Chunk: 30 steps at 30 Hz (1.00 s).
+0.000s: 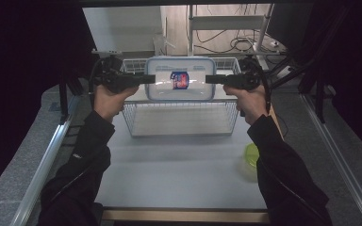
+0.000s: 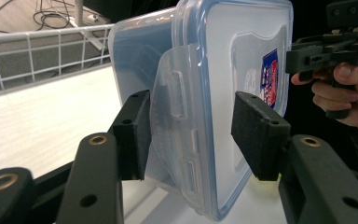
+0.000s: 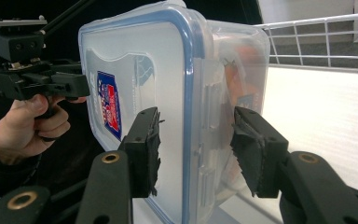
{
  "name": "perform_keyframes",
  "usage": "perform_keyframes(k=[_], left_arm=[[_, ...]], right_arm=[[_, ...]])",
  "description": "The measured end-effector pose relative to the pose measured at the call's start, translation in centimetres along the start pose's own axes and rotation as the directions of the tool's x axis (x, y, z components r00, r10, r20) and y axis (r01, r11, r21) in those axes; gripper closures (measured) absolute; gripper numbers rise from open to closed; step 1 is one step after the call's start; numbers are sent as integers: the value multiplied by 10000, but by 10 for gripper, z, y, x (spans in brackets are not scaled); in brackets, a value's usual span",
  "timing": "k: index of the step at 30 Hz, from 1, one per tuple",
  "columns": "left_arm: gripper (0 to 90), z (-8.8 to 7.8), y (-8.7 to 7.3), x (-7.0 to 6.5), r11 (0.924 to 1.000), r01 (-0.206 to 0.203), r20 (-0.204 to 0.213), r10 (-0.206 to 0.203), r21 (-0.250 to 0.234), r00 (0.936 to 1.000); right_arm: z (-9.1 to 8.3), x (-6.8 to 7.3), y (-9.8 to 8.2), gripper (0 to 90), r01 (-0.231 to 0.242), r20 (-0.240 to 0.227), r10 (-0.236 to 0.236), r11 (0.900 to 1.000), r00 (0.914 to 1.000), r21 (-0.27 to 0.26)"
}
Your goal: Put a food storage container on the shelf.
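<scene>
High view, upper centre: box (image 1: 180, 79) held above basket (image 1: 179, 117); left gripper (image 1: 148, 79) and right gripper (image 1: 212, 79) each clamp one end, lid facing camera; step: carrying; next move likely needs level, matched lowering into basket.

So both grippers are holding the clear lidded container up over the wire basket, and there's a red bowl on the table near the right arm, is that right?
Not quite: the bowl by the right arm is yellow-green, not red, as the high view shows. The rest stands: the left gripper and right gripper hold the clear lidded container over the wire basket.
</scene>
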State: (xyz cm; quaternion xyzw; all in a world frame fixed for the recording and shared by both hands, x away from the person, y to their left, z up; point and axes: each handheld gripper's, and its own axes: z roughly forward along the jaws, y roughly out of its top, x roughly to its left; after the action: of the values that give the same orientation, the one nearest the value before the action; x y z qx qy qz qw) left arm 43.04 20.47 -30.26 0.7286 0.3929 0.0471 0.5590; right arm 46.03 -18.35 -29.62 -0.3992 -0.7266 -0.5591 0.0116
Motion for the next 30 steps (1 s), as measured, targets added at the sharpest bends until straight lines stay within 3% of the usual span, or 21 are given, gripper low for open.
perform_keyframes(k=[6, 13, 18, 21, 25, 30], left_arm=[[488, 9, 2, 13, 9998, 209, -33, -209, -36, 9998], [487, 13, -1, 20, 9990, 421, 42, -420, -150, 9991], [483, 13, -3, 21, 9993, 296, 64, -294, -227, 9995], [459, 14, -3, 17, 9996, -193, -241, 188, -215, 9995], [453, 15, -4, 17, 9994, -230, -309, 222, -255, 9993], [423, 17, -3, 15, 9988, -482, -919, 474, -65, 9946]], right_arm=[[9, -11, 5, 521, -251, 13, 251, 9997, 9997, 28], [14, -15, 10, 520, -295, 149, 294, 9996, 9995, 34], [15, -16, 12, 515, -332, 148, 331, 9994, 9993, 93], [16, -17, 10, 507, -256, 139, 256, 9997, 9996, -31], [16, -18, 9, 503, -190, 138, 193, 9997, 9997, -149], [18, -17, 9, 491, -58, 280, 62, 9999, 9996, -152]])
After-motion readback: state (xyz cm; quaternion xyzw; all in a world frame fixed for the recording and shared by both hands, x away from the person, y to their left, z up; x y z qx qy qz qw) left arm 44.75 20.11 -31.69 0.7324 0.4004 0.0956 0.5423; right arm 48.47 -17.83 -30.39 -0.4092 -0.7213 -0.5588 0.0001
